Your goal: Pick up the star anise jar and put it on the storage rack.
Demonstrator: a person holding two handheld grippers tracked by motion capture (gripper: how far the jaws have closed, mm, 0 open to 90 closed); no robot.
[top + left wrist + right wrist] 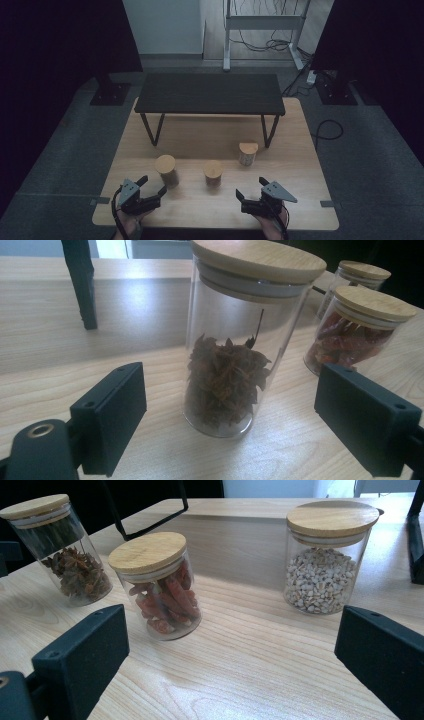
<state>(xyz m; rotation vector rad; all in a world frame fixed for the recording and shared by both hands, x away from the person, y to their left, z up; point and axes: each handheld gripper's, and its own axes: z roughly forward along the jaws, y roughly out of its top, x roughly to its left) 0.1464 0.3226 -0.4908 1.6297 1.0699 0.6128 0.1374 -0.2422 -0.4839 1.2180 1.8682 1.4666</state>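
Your left hand-held gripper [153, 188] sits lower left in the high view, jaws spread and lined up on the star anise jar [235, 340], which stands untouched on the desk [300, 200]. Your right hand-held gripper [251, 187], lower right, waits spread wide, facing the dried chilli jar [157, 585].

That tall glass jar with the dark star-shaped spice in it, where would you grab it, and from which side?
Probably by the straight glass wall of the star anise jar, below its wooden lid and coming in level from the person's side. It stands upright on the table, and the left tool already faces it with open jaws either side. The chilli jar stands apart, leaving room.
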